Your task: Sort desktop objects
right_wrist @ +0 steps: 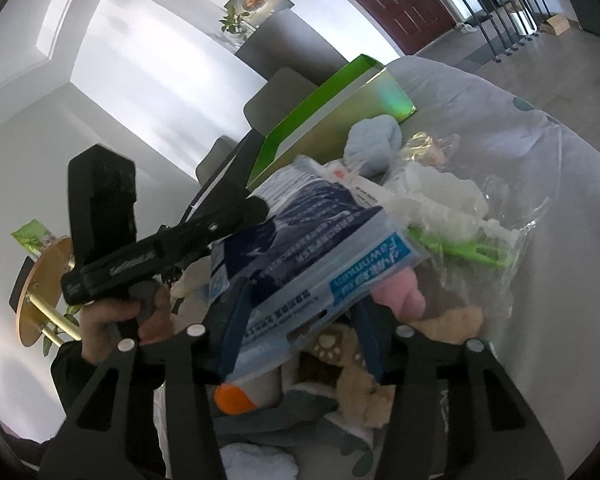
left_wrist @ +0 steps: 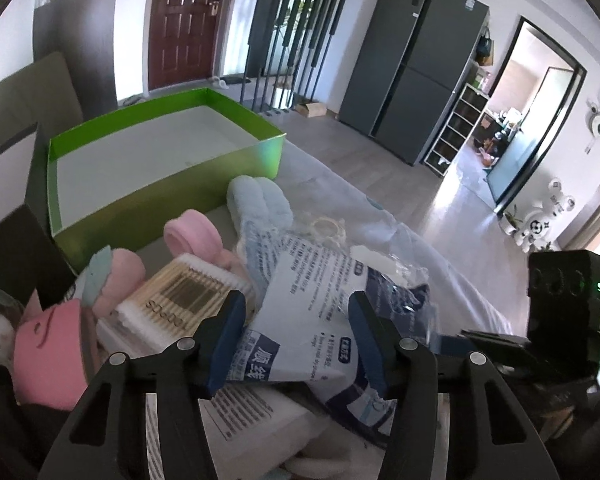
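left tongs point(left_wrist: 296, 340) clenched on blue-white packet point(left_wrist: 316, 280) | right tongs point(right_wrist: 300, 328) clenched on same packet point(right_wrist: 300, 240) | risk: opposing pulls could tear it

L gripper point(left_wrist: 296, 320) astride printed pouch point(left_wrist: 312, 280), green box point(left_wrist: 160, 172)

You're seeing a green box point(left_wrist: 172, 184), pale blue rolled cloth point(left_wrist: 260, 202), pink roll point(left_wrist: 188, 234), and a blue-white printed packet point(left_wrist: 312, 304), possibly wipes.

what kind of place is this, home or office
Most likely a home, an open living and dining area. A wooden front door with slippers beside it, a tall dark fridge, and a cloth-covered table holding rolled socks point that way.
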Action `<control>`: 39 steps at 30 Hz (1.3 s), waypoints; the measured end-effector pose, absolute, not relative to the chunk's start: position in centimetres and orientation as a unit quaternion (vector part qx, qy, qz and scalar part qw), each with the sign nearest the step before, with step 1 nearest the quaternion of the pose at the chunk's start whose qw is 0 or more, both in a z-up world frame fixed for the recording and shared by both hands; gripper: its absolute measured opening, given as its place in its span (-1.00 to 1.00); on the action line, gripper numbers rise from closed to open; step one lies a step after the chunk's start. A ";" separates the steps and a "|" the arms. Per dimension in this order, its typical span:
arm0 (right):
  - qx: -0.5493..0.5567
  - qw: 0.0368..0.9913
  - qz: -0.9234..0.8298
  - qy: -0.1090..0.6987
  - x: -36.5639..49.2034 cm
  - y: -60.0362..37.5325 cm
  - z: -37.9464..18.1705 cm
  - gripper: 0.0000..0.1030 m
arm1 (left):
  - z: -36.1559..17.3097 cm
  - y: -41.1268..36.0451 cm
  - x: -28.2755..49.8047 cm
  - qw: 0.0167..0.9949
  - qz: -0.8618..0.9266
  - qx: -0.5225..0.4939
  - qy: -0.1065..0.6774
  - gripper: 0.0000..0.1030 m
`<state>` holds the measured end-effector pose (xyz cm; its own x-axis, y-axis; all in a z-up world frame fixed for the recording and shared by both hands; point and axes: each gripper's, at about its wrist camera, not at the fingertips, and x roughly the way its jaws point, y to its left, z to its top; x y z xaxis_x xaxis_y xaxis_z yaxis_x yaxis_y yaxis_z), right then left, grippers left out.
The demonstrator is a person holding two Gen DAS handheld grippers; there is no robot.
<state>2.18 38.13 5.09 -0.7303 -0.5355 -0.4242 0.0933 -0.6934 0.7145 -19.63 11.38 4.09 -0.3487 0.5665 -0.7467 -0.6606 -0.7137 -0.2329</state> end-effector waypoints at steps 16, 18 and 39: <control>0.300 0.180 -0.882 -0.315 0.7 38.7 7.1 -0.29 | 5.7 10.1 -17.6 0.375 0.831 -0.410 0.031 -0.07; 0.299 0.183 -0.884 -0.310 0.7 38.4 7.4 -0.30 | 5.8 10.0 -17.5 0.376 0.832 -0.407 0.028 -0.11; 0.269 0.189 -0.907 -0.262 0.9 36.2 11.5 -0.42 | 7.8 7.7 -16.5 0.383 0.851 -0.359 -0.010 -0.27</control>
